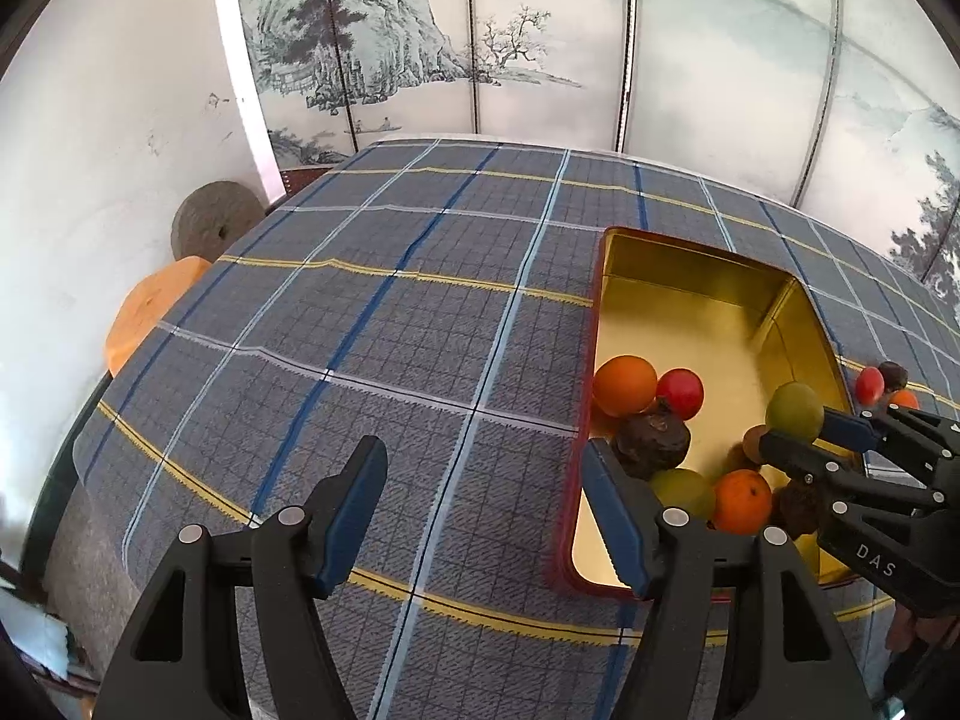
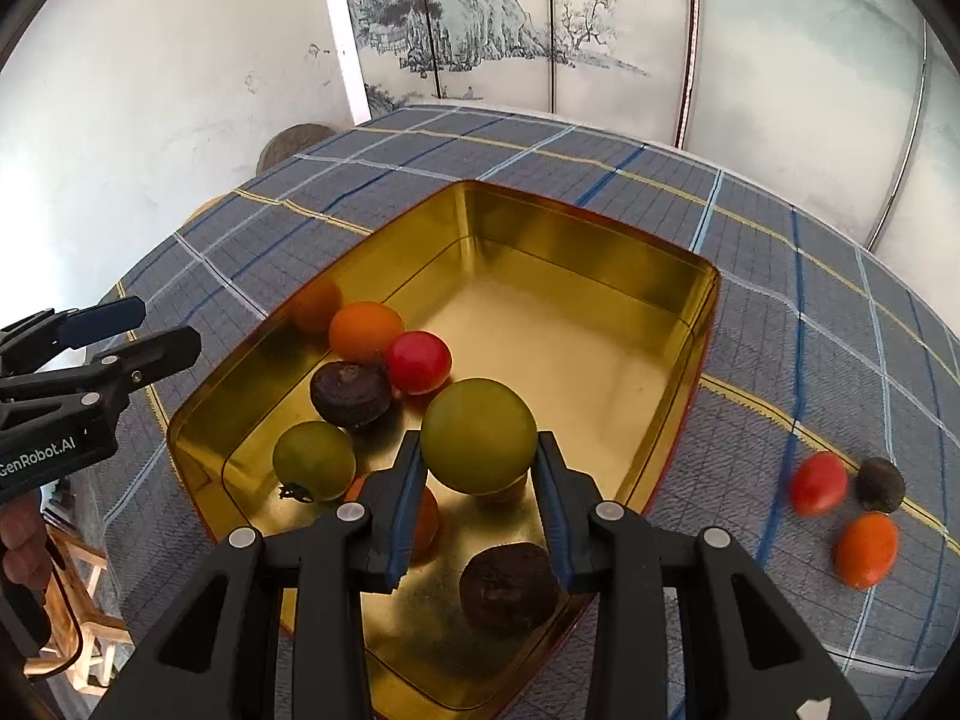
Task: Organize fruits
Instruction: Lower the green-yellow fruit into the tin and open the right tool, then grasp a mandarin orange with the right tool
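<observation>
Fruits are found partly inside a gold tin (image 2: 600,252) and partly loose on the plaid tabletop (image 2: 780,312). One green fruit (image 2: 478,435) is pinched between the pads of the right tongs (image 2: 480,480) and held above the tin's floor, near the tin's middle. Directly below the right tongs, a dark brown fruit (image 2: 509,587) lies at the tin's near end, and an orange fruit (image 2: 427,519) is partly hidden behind the left finger (image 2: 401,516). Ahead and to the left of these tongs, inside the tin, a second green fruit (image 2: 314,461), a dark brown fruit (image 2: 351,393), a red fruit (image 2: 418,362) and an orange fruit (image 2: 365,331) are grouped touching one another. Outside the tin, to the right of the right tongs, a red fruit (image 2: 817,483), a dark fruit (image 2: 879,485) and an orange fruit (image 2: 865,549) lie close together on the cloth.

The left tongs (image 1: 486,516) are spread with nothing between them, over bare cloth just left of the tin, with their right finger (image 1: 615,516) at the tin's rim
</observation>
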